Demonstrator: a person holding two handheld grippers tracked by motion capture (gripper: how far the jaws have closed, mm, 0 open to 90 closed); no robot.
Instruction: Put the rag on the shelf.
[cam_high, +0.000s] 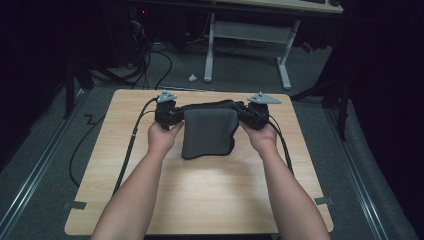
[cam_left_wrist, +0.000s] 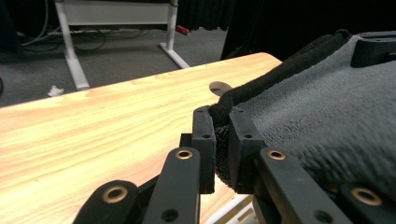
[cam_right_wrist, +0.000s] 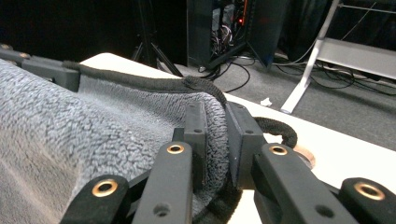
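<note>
Left tongs (cam_left_wrist: 222, 140), right tongs (cam_right_wrist: 215, 140) each clamped on grey towel (cam_high: 209, 132) edge; high view shows it hanging between them.

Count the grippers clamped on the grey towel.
2: the left gripper pinches the grey towel at its far left corner, the right gripper at its far right corner.

A dim lab: grey carpet (cam_high: 240, 75), tangled floor cables (cam_high: 150, 60), a white desk frame (cam_high: 250, 35), equipment stands (cam_right_wrist: 154, 46)

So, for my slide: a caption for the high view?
Both grippers, left and right, pinch the top corners of a grey towel over a wooden table.
</note>
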